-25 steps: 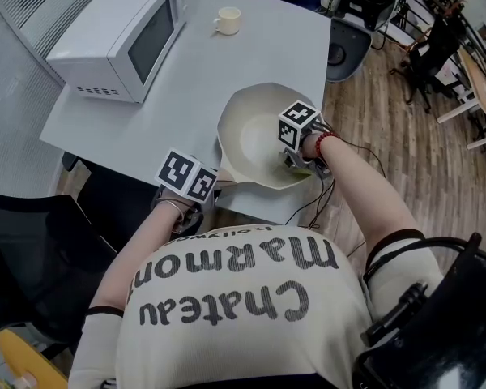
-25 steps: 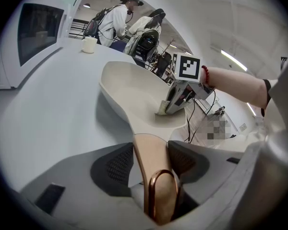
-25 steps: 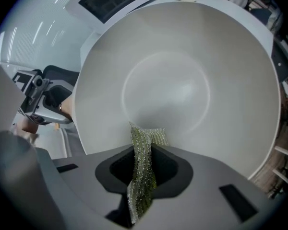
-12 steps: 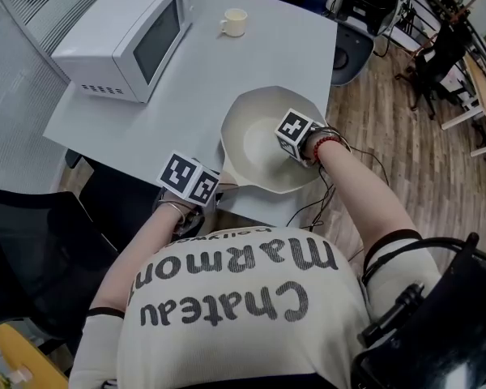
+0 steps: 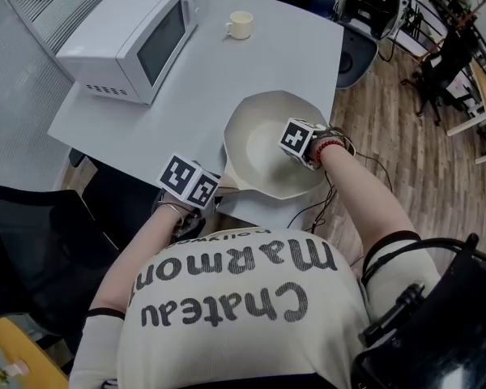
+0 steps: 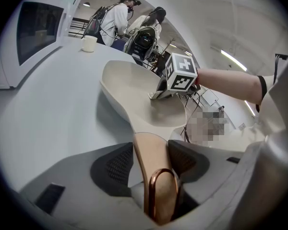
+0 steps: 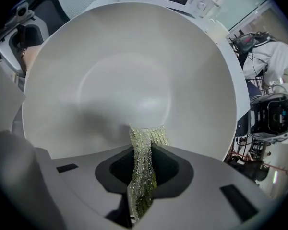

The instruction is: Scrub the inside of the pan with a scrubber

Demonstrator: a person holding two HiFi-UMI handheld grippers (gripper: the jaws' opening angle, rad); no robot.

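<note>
A cream pan (image 5: 267,136) sits at the near edge of the grey table (image 5: 186,96). Its tan handle (image 6: 151,159), with a copper loop at the end, lies between the pads of my left gripper (image 6: 151,162), which is shut on it. That gripper (image 5: 201,191) shows under its marker cube at the table's front edge. My right gripper (image 5: 296,154) reaches down into the pan's right side. It is shut on a yellow-green mesh scrubber (image 7: 144,169), whose tip touches the pan's inner wall (image 7: 129,80).
A white microwave (image 5: 134,35) stands at the table's far left, and a cream cup (image 5: 240,24) sits at the far edge. Cables (image 5: 324,197) hang off the near right edge. A black chair (image 5: 32,250) is at my left. People stand beyond the table (image 6: 115,18).
My right gripper has slid across the pan, from its near rim toward the right side, and has turned on the wrist. The left gripper has kept still on the handle.
</note>
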